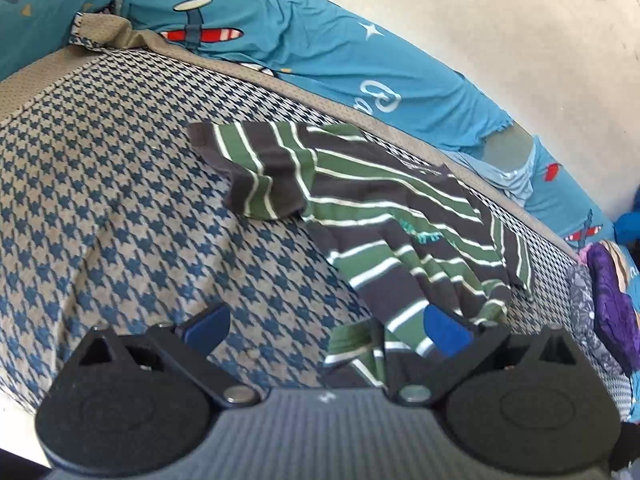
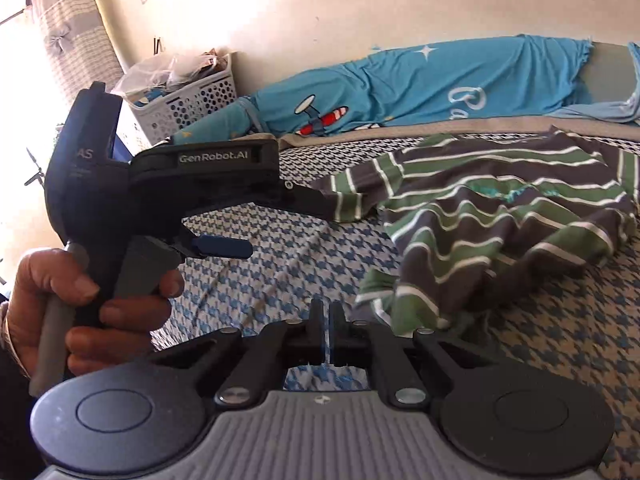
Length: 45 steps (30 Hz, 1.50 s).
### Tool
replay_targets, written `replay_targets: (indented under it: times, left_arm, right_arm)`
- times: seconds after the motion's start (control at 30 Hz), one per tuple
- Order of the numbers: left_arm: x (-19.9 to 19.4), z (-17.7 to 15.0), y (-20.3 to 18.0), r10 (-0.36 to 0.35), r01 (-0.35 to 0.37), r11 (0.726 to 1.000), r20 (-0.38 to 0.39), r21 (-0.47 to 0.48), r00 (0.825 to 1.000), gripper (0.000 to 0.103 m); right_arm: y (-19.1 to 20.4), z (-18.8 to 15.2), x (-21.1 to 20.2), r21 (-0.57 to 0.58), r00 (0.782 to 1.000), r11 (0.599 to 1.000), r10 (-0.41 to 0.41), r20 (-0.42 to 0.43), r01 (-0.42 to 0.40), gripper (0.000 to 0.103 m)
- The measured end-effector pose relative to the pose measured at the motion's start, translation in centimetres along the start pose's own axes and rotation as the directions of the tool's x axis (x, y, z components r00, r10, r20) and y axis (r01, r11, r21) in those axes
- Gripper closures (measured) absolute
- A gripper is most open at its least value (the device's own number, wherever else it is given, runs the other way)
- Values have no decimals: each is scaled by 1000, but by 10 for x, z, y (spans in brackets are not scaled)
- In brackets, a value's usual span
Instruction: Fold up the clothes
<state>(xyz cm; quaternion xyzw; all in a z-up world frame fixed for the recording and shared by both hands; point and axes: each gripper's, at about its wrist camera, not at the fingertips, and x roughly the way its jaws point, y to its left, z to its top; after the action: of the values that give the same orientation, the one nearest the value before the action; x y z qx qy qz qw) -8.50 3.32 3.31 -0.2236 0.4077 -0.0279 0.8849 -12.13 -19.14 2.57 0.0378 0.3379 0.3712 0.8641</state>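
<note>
A shirt [image 1: 400, 216] striped in dark grey, green and white lies rumpled on the houndstooth bed cover [image 1: 100, 200]. One sleeve is spread to the left and the hem is bunched toward me. My left gripper [image 1: 326, 332] is open wide, and its right blue pad [image 1: 444, 334] rests against the bunched hem. In the right wrist view the shirt [image 2: 500, 216] fills the right half. The left gripper [image 2: 288, 228] reaches in from the left there, its upper finger at the sleeve. My right gripper [image 2: 326, 320] is shut just left of the hem, and no cloth shows between its fingers.
A person's hand [image 2: 80, 300] grips the left gripper's handle. Teal pillows with plane prints [image 2: 440, 76] line the wall along the bed's far edge. A white laundry basket [image 2: 188, 96] stands in the corner. A purple heap of clothes [image 1: 612, 300] lies at the bed's right end.
</note>
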Motion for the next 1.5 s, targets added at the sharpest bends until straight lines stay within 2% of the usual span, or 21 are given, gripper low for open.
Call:
replay_targets:
  times: [0.23,0.37,0.53,0.63,0.77,0.87,0.9,0.97,1.0,1.07,1.1,1.17,1.23,1.4,1.5]
  left_arm:
    - [26,-17,-28,-115,119,993,-136,24,984,0]
    - [34,-25,-44,-133,143,988,-170,50,976,0]
    - [34,-30,-64,-179,198,976,-177,96,968,0]
    - [40,-35,-72,-146,171,978,-195,122,970,0]
    - [56,-46,-78,-60,98,983,-235,153,970,0]
    - [64,-52,-77,-14,51,987,-236,154,972,1]
    - [65,-52,-76,-4,41,988,-235,152,972,9]
    - [65,-52,-73,11,23,989,-226,146,974,32]
    - [63,-51,-71,13,17,990,-216,139,976,37]
    - [61,-48,-65,7,16,994,-207,111,978,58]
    - [60,-46,-62,6,14,995,-202,97,979,61]
    - [58,-42,-57,16,-1,997,-185,79,983,80]
    - [57,-38,-53,45,-34,997,-164,69,985,84]
    - [49,-25,-41,164,-161,986,-80,39,983,84]
    - [47,-17,-34,194,-194,981,-58,-6,979,84]
  right_arm:
    - [-11,-26,-21,-31,994,994,-103,-39,101,87]
    - [-19,-34,-26,-34,987,988,-155,-40,154,85]
    - [-34,-45,-32,-3,980,980,-197,-41,197,79]
    - [-40,-47,-32,23,977,977,-211,-44,212,78]
    - [-44,-49,-32,42,977,976,-213,-32,214,76]
    - [-44,-51,-32,51,975,974,-219,-35,221,75]
    - [-44,-52,-32,52,975,974,-218,-33,219,75]
    - [-45,-53,-31,52,974,973,-225,-32,227,74]
    - [-47,-53,-31,56,973,971,-229,-31,231,73]
    - [-49,-53,-31,63,971,969,-238,-29,239,71]
    - [-50,-53,-31,67,970,967,-243,-24,244,70]
    - [-53,-52,-32,76,967,964,-256,-13,256,68]
    - [-56,-51,-32,92,963,959,-268,-5,267,66]
    - [-70,-41,-27,186,962,947,-272,19,264,57]
    - [-78,-35,-20,230,963,939,-268,27,255,55]
